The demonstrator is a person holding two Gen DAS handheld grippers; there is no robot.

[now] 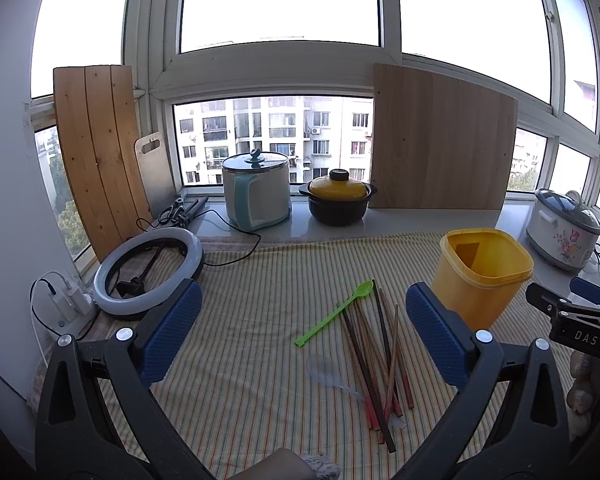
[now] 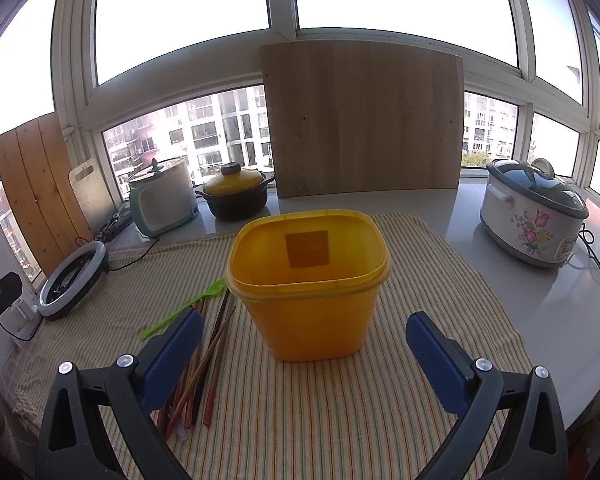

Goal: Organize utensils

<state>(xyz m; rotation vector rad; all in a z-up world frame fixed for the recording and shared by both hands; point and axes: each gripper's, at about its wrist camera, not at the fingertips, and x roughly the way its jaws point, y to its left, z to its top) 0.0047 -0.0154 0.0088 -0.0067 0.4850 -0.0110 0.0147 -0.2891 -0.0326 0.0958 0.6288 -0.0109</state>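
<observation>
The yellow container (image 2: 308,280) stands upright on the striped cloth (image 2: 340,400), its inside bare as far as the right wrist view shows. Just left of it lie the chopsticks (image 1: 374,364) in a loose heap, the green spoon (image 1: 336,314) touching their far ends and a clear spoon (image 1: 328,376) partly under them. Both the left gripper (image 1: 304,340) and the right gripper (image 2: 304,360) hover with jaws wide apart, holding nothing. Bare counter (image 2: 520,300) lies open to the right of the cloth.
</observation>
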